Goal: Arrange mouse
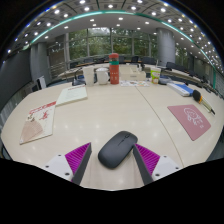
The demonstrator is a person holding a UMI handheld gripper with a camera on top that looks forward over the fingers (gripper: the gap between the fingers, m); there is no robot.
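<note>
Gripper view: the gripper point(112, 160) reaches forward over a broad, pale beige table point(110, 110), its two fingers spread wide, each carrying a magenta pad point(76, 156) on the inner face. Between them, at roughly 6 o'clock on the table, lies a dark grey, rounded plastic computer mouse point(117, 148). It rests on the tabletop with a visible gap to the finger at either side, so nothing is clamped; the fingers only flank it.

Out at about 9 o'clock from the mouse lies a flat red-and-white printed sheet point(38, 122), and a little beyond it, toward 10 o'clock, a pale rectangular paper or board point(71, 95). At about 3 o'clock lies a pink square mat with a pattern point(190, 119), well apart from the mouse. Toward 12 o'clock, at the far end of the table, stands an orange-red cylindrical container point(114, 68) with a white boxy object point(101, 75) just beside it; further small items there are too small to tell. Beyond the table runs a wall of windows under a ceiling with rows of round lights.
</note>
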